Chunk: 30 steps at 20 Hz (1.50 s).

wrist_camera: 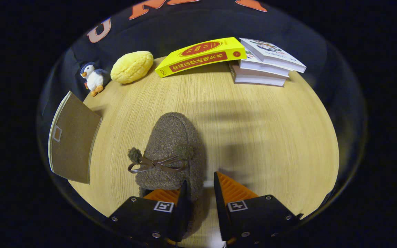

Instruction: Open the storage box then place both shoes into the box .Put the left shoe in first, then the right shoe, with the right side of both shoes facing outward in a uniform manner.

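A fuzzy grey-brown shoe (172, 151) with a thin brown bow and two pompoms lies on the wooden table (271, 137), toe pointing away from me. My gripper (200, 179) is at the shoe's heel end. One finger sits inside the shoe's opening and the other stands outside its right wall, so the wall is between them. A narrow strip of table shows between that wall and the outer finger, so the gripper is open. A brown flat panel (71, 137) with a pale edge and a small rectangular mark stands tilted to the left of the shoe; I cannot tell if it belongs to the storage box.
At the table's far edge sit a small penguin plush (94, 78), a yellow bun-shaped cushion (132, 66), a yellow book (201, 55) leaning on a stack of white books (265, 65). Bare wood stretches to the right of the shoe.
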Available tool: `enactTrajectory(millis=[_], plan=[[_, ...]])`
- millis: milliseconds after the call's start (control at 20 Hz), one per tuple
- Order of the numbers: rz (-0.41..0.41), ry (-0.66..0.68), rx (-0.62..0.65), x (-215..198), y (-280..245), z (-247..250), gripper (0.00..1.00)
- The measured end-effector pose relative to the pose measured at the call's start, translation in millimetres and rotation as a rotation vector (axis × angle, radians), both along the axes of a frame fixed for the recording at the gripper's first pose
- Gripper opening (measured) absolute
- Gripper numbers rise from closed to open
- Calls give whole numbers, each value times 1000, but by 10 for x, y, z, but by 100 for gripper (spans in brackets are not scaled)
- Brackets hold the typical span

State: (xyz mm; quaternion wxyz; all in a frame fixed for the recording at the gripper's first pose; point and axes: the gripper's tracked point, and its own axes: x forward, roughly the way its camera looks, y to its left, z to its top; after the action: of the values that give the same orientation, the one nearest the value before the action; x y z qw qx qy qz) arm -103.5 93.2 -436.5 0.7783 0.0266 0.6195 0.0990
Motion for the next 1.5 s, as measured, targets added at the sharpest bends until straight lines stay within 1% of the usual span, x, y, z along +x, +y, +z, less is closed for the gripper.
enactTrajectory(millis=[50,100,150,200,250,350,450,550,750,850,950,1150,1300,1500], plan=[[-5,-2,0,17,0,-1,29],[-12,-6,-9,41,-13,-12,22],[-14,-6,-19,40,-20,-12,12],[-20,-3,-19,38,-20,7,9],[-37,22,14,10,48,35,4],[-81,45,83,15,222,188,2],[-84,3,93,137,351,419,2],[-94,-30,112,248,620,678,2],[-110,-83,164,419,1317,1333,2],[-114,-94,179,482,1696,1558,2],[-98,-101,179,509,2046,1715,2],[-86,-88,208,478,2783,1905,2],[-75,-78,206,426,3197,1951,2],[-64,-42,160,283,3586,1760,3]])
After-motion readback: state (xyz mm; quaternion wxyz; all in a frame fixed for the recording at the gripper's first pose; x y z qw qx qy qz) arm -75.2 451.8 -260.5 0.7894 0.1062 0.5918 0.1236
